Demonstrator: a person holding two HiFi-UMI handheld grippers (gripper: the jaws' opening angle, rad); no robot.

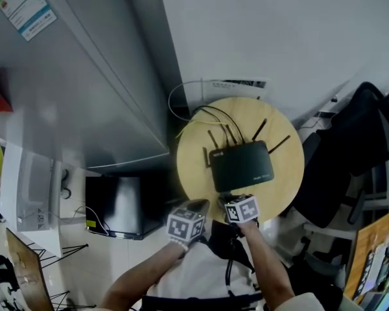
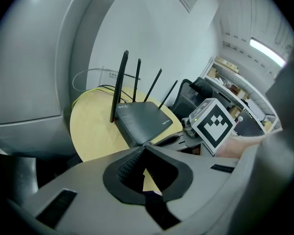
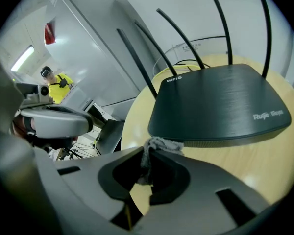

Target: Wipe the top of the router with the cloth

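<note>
Your right gripper (image 3: 148, 150) pinches the fuzzy grey cloth (image 3: 160, 143) at the flat black router (image 3: 220, 102), ready to wipe; left gripper (image 2: 144, 146) clenched, empty.

You have one flat black plastic router (image 1: 241, 166), one round pale wooden table (image 1: 286, 168), and one small grey fabric cloth (image 3: 159, 143).

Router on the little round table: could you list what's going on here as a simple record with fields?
Router: black, antennas up, on round wooden table
Cloth: grey, pinched by right hand-held gripper, at router's near edge
Left hand-held gripper: shut, empty, beside the right one
Wiping: cloth not yet on the top
Cables: behind router
</note>
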